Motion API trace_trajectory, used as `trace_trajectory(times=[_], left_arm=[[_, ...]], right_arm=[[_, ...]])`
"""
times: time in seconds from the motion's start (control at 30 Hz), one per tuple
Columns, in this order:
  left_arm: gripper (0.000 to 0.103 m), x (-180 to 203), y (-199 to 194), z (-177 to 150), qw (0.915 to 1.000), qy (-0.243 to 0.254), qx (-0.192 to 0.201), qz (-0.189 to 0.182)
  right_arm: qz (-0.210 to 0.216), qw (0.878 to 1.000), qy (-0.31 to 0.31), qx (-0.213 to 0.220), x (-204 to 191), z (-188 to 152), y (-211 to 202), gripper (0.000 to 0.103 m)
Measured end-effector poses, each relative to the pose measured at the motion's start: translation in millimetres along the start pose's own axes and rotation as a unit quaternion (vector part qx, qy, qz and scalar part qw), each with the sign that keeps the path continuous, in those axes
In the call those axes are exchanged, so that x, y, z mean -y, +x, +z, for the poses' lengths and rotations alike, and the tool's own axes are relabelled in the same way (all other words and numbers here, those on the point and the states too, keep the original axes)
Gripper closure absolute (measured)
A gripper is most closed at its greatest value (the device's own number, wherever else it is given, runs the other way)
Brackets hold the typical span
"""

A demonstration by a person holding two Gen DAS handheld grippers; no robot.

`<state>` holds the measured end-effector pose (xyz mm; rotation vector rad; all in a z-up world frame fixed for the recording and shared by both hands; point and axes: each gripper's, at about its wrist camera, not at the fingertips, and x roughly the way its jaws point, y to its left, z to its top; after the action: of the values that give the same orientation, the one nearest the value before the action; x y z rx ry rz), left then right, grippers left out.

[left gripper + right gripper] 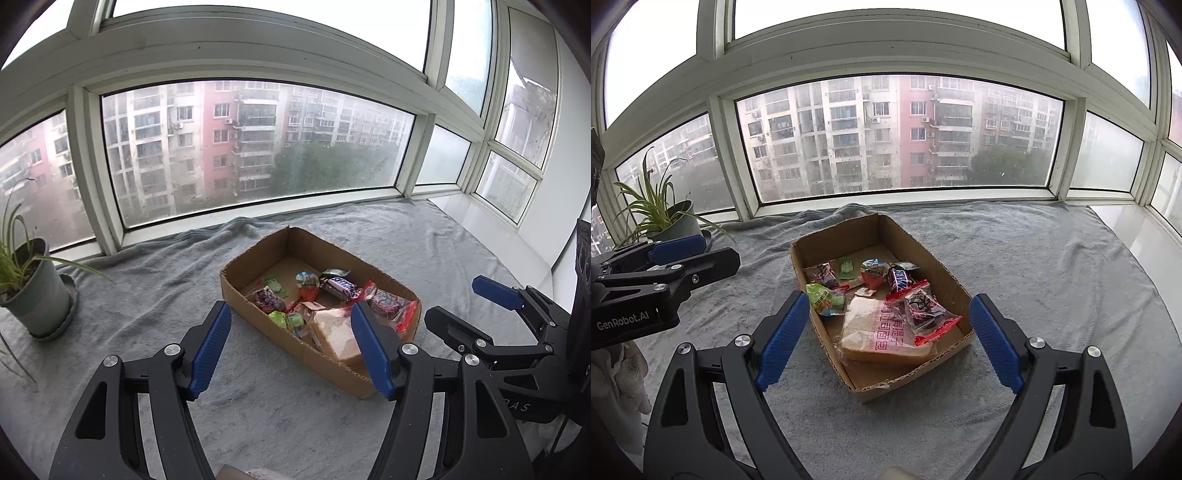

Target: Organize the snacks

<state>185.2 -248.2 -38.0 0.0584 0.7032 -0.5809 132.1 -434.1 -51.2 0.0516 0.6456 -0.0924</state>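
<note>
Grey towel point(1015, 258), potted plant point(670, 218) beside box point(945, 280)

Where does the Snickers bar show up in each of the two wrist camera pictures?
Left wrist view: the Snickers bar lies mid-box, right of centre in the picture, just above the right fingertip of the left gripper.
Right wrist view: the bar lies mid-box, at picture centre, beyond the sliced bread.
Shared landmark: the cardboard box, with the potted plant to its left.
</note>
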Motion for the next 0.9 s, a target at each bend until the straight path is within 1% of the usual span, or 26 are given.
trace_trajectory(times=[0.9], left_arm=[[0.036,1.9,-1.8,0.5,1.0000,0.001,-0.003,0.002]], right_arm=[[-0.002,1.000,-0.006,-0.002,-3.4,-0.4,1.1,0.012]])
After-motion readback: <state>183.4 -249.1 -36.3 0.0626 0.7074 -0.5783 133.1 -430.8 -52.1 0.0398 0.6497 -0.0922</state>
